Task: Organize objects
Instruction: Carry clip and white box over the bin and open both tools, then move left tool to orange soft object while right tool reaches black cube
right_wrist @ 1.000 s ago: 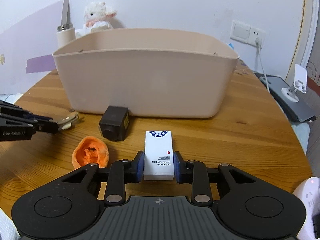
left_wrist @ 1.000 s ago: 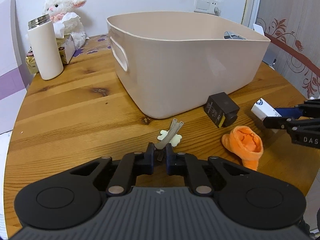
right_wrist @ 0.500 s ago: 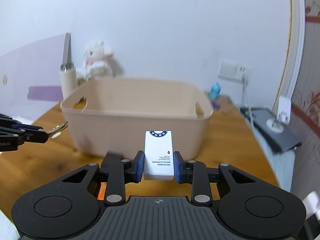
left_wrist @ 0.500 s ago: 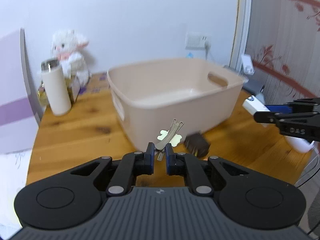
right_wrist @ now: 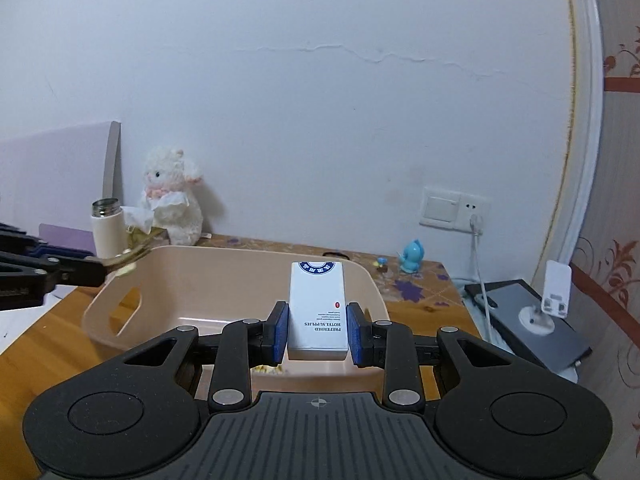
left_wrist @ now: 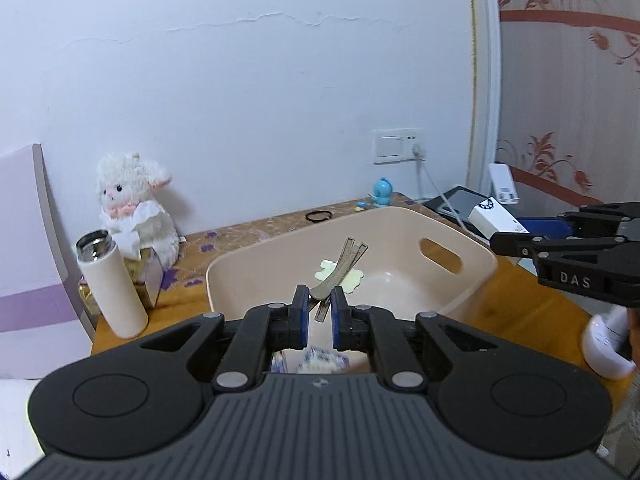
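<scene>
Left wrist view, from left to right: a white thermos and a plush lamb stand by the wall, then the left gripper holds its jaws pinched on a metal hair clip above the beige plastic basin. Right wrist view shows the right gripper with its blue pads clamped on a white hotel-supplies box, held over the basin's near rim.

Probably a home: a plush lamb at the wooden table's back edge, floral wallpaper beside it.
</scene>
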